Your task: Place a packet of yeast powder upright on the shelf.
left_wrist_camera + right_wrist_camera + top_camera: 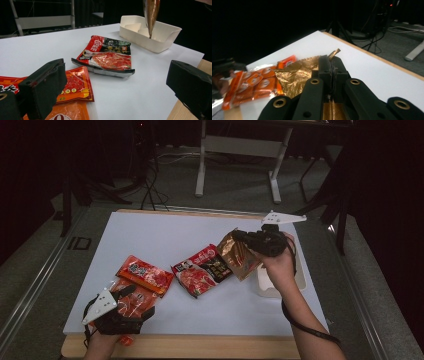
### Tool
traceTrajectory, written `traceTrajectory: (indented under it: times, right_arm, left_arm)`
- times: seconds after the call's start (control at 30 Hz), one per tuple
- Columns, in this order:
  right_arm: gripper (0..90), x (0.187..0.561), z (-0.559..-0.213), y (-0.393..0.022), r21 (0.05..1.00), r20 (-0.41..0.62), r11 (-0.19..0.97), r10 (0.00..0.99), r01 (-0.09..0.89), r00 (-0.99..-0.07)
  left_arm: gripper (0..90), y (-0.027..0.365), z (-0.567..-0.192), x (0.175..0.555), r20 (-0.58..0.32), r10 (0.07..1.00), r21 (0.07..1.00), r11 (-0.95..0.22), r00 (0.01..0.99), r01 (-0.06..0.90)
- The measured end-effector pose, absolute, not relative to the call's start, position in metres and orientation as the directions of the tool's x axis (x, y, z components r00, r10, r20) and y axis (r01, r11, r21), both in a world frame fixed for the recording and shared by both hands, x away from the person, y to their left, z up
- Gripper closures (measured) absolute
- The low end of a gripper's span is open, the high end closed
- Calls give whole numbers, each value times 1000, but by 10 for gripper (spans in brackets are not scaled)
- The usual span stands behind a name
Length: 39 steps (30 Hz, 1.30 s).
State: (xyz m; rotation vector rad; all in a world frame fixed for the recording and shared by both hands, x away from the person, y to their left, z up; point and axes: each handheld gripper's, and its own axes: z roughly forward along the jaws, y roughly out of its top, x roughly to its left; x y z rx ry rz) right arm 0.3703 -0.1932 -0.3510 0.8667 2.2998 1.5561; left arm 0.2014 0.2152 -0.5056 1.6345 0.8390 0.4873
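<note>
**Gold packet held over the white tray while the left gripper waited open**

A crinkled gold foil packet (239,254) was gripped by one edge in the right gripper (248,240), whose jaws were clenched tight on the foil, as was seen in the right gripper view, where the packet (295,75) was pinched between the two black jaws. The packet was held clear of the bench (165,232), hanging by its pinched edge just left of the white tray (301,279) at the right side; in the left gripper view its lower tip (151,15) was seen hanging over the tray (160,42). The edge grip was judged to have been chosen so that the packet would hang narrow and drop freely into the tray.

The left gripper (131,296) was released, its jaws standing wide apart, and was rested low at the near left corner over an orange-red sachet (131,306), probably as the next pick. A second red sachet (145,274) lay just beyond it, and a red-and-black snack packet (202,270) lay flat in the middle of the bench, apart from both grippers.
</note>
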Motion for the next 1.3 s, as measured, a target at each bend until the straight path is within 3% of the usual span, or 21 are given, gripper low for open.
traceTrajectory:
  times: [0.67, 1.3]
  right_arm:
    - [888, 422, -341, -232, 922, 178, 121, 710, 367, -681]
    - [888, 463, -352, -282, 932, 265, -88, 828, 351, -495]
  left_arm:
    - [27, 217, -507, 199, -128, 757, 962, -63, 641, 266]
    - [27, 220, -507, 194, -114, 768, 964, -68, 630, 258]
